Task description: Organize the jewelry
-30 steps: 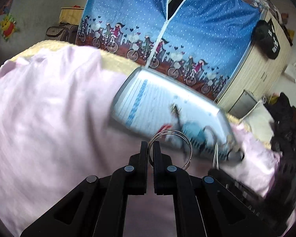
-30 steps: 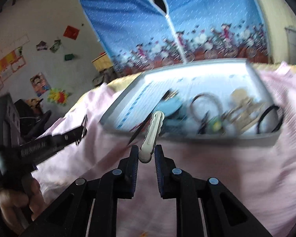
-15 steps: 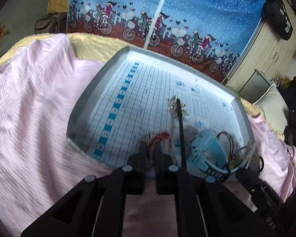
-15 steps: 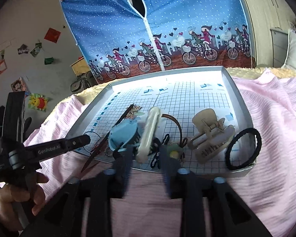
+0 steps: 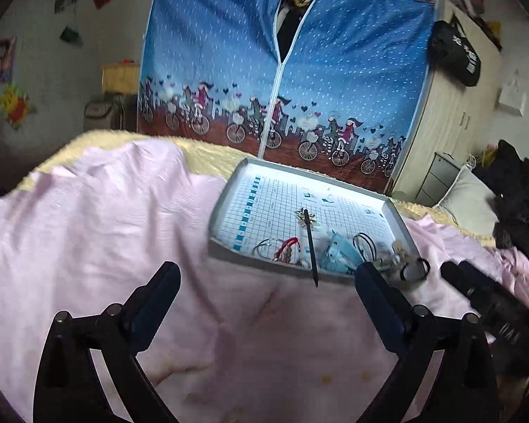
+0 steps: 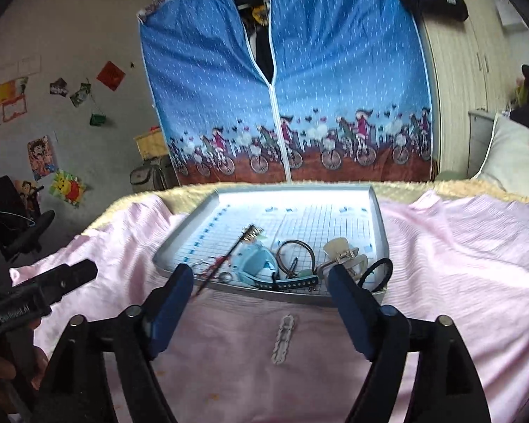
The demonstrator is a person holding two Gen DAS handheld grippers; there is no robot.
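Glossy grid-printed tray (image 6: 376, 225), soft ribbed pink cloth (image 6: 458, 246), shiny metal rings (image 5: 266, 246)

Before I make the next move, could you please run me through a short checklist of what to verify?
1. Right gripper open and empty: ok.
2. Left gripper open and empty: ok.
3. White hair clip inside the tray: not ok; it lies on the pink sheet in front of the tray, between the right gripper's fingers.
4. Black hair stick fully inside the tray: not ok; its tip pokes over the near rim.
5. Bare tray floor for the clip: ok, the far half is bare.
6. Black hair tie fully within the tray: cannot tell; a finger hides part of it.
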